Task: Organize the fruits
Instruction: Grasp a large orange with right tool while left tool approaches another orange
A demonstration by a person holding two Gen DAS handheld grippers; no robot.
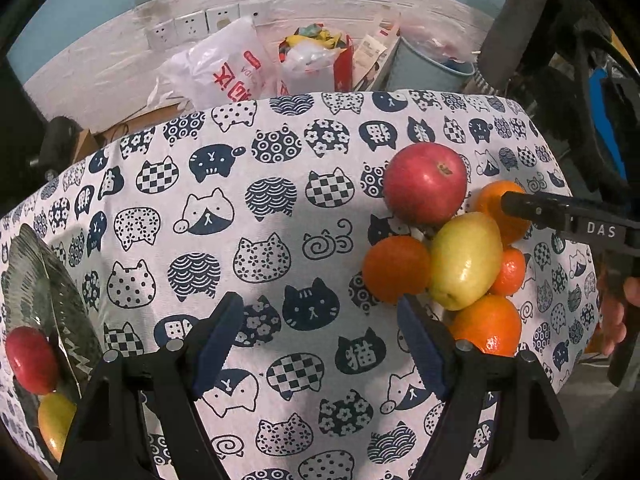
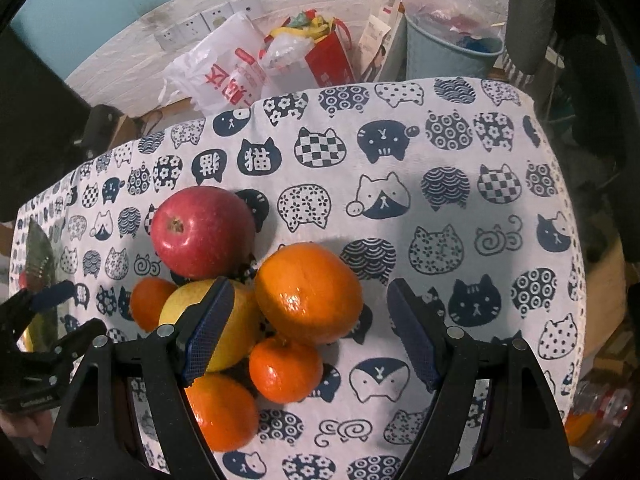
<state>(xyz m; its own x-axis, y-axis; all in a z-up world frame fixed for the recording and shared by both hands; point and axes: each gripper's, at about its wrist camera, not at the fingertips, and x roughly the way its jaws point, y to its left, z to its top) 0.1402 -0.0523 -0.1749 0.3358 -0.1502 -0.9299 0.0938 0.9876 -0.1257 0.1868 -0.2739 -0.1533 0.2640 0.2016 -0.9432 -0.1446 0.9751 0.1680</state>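
Observation:
A fruit pile lies on the cat-print cloth (image 1: 280, 208): a red apple (image 2: 204, 232), a yellow-green apple (image 2: 240, 332), a large orange (image 2: 308, 292) and three smaller oranges (image 2: 286, 368). My right gripper (image 2: 312, 332) hangs open over the pile. The large orange sits between its fingers, clear of both pads. My left gripper (image 1: 320, 344) is open over bare cloth, left of the same pile, where the red apple (image 1: 426, 182) and yellow-green apple (image 1: 466, 260) show. A glass plate (image 1: 44, 280) at the left edge holds another red apple (image 1: 30, 360) and a yellow fruit (image 1: 54, 420).
Behind the table's far edge stand plastic bags (image 1: 224, 68), a red bag (image 1: 344, 64) and a blue bin (image 2: 444, 52) against a white brick wall. A black chair (image 2: 532, 20) is at the back right. A hand (image 1: 616, 320) shows at the right edge.

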